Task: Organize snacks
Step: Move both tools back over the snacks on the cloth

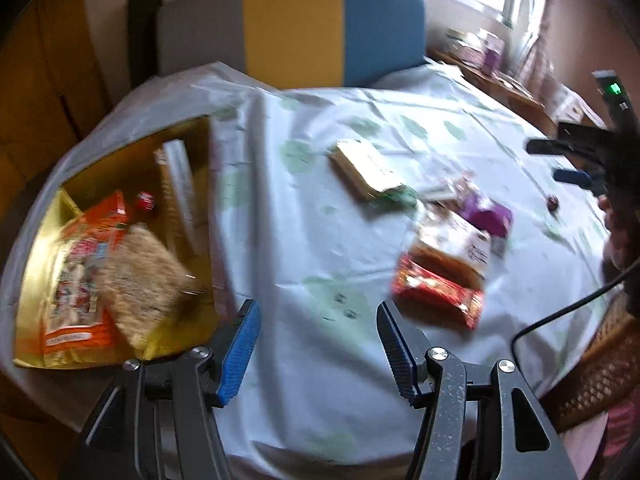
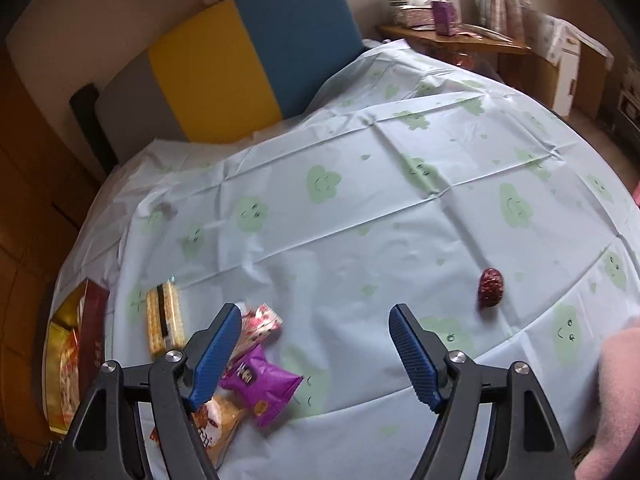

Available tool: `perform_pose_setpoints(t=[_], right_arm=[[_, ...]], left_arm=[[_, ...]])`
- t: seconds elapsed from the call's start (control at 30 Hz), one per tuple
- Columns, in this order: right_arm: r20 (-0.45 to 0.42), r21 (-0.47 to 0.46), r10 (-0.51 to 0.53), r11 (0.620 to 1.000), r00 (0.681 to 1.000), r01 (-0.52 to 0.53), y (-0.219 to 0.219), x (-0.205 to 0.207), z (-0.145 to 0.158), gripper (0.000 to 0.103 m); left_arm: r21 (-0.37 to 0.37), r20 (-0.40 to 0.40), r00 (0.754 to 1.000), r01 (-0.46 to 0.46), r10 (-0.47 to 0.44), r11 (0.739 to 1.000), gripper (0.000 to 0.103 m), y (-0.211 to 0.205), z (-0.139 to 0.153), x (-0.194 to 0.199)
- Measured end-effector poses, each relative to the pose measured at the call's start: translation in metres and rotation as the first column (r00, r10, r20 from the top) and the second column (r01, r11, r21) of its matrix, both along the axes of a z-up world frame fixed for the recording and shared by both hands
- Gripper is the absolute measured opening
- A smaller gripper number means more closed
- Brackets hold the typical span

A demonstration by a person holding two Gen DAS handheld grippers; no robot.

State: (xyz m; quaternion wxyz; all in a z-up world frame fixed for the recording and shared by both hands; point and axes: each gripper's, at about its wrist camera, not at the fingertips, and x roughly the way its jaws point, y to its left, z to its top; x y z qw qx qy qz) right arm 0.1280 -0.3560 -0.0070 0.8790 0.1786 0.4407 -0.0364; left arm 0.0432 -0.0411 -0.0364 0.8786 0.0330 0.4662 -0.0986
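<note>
A gold box (image 1: 188,128) stands at the left of the table. It holds an orange packet (image 1: 80,264), a brown cracker block (image 1: 140,276) and a clear pack (image 1: 180,184). My left gripper (image 1: 318,312) hovers open over the cloth beside the box, with nothing between its fingers. Loose snacks lie to the right: a cracker pack (image 1: 364,168), a purple packet (image 1: 486,216), a tan packet (image 1: 452,244) and a red packet (image 1: 440,292). My right gripper (image 2: 316,316) is open and empty above the cloth, with the purple packet (image 2: 260,384) and a pink packet (image 2: 260,328) by its left finger. A red date (image 2: 490,286) lies apart on the right.
A pale tablecloth (image 2: 360,208) with green cloud faces covers the table. Behind it is a seat back in grey, yellow and blue (image 2: 208,68). A wooden side table (image 2: 452,40) holds boxes. A pink sleeve (image 2: 620,400) and a wicker chair (image 1: 600,368) are at the near right.
</note>
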Motion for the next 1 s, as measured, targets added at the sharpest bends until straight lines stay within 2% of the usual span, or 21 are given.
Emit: perform_pose_setpoints(t=[0.1, 0.17, 0.23, 0.33, 0.53, 0.6, 0.77, 1.0], right_arm=[[-0.018, -0.007, 0.030, 1.000, 0.999, -0.030, 0.006, 0.001, -0.004, 0.078], [-0.017, -0.007, 0.034, 0.999, 0.999, -0.034, 0.007, 0.001, -0.004, 0.078], [-0.019, 0.000, 0.031, 1.000, 0.999, -0.031, 0.006, 0.000, -0.005, 0.078], [-0.022, 0.004, 0.030, 1.000, 0.999, -0.030, 0.005, 0.001, -0.005, 0.078], [-0.018, 0.004, 0.057, 0.998, 0.998, -0.057, 0.010, 0.001, -0.004, 0.078], [-0.019, 0.004, 0.065, 0.998, 0.998, -0.065, 0.011, 0.002, -0.004, 0.078], [-0.026, 0.009, 0.085, 0.996, 0.996, -0.085, 0.014, 0.002, -0.005, 0.078], [-0.041, -0.010, 0.108, 0.994, 0.993, -0.108, 0.019, 0.005, -0.008, 0.078]], left_arm=[[0.001, -0.010, 0.999, 0.044, -0.044, 0.999, 0.057, -0.014, -0.005, -0.001], [-0.020, -0.034, 0.997, 0.073, -0.074, 0.997, 0.052, -0.023, -0.008, 0.000], [-0.045, -0.066, 0.994, 0.084, -0.087, 0.995, 0.052, -0.030, -0.013, 0.004], [-0.092, -0.127, 0.987, 0.089, -0.100, 0.992, 0.052, -0.044, -0.021, 0.013], [-0.107, -0.210, 0.976, 0.041, -0.063, 0.993, 0.053, -0.063, -0.038, 0.029], [-0.114, -0.206, 0.977, 0.030, -0.053, 0.993, 0.054, -0.067, -0.038, 0.032], [-0.069, -0.160, 0.986, 0.037, -0.048, 0.997, 0.056, -0.070, -0.037, 0.040], [-0.030, -0.141, 0.990, -0.032, 0.027, 0.999, 0.054, -0.040, -0.039, 0.042]])
